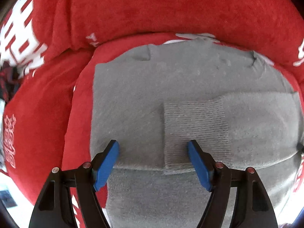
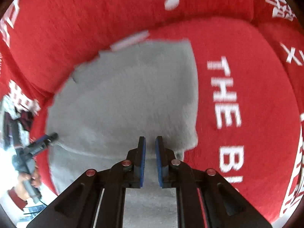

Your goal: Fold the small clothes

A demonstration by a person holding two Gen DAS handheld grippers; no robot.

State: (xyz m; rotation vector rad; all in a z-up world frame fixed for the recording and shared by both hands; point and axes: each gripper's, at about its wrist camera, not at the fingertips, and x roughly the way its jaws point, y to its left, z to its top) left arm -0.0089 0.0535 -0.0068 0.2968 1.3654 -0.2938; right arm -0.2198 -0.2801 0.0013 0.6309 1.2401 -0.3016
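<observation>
Centre frame: grey sweater (image 1: 133, 95), sleeve cuff (image 1: 195, 129) folded across, on red cover (image 1: 133, 9). Left gripper (image 1: 153, 147) spread wide over cuff edge. Right gripper (image 2: 150, 142) closed narrow, gripping nothing.

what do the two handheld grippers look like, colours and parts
Both match: the left gripper and right gripper have black plastic linkage arms with triangular cut-outs, flat blue pads on the fingers, and round silver pivot pins with reddish centres. At the right wrist view's left edge, the person's dark red cuff shows.
</observation>
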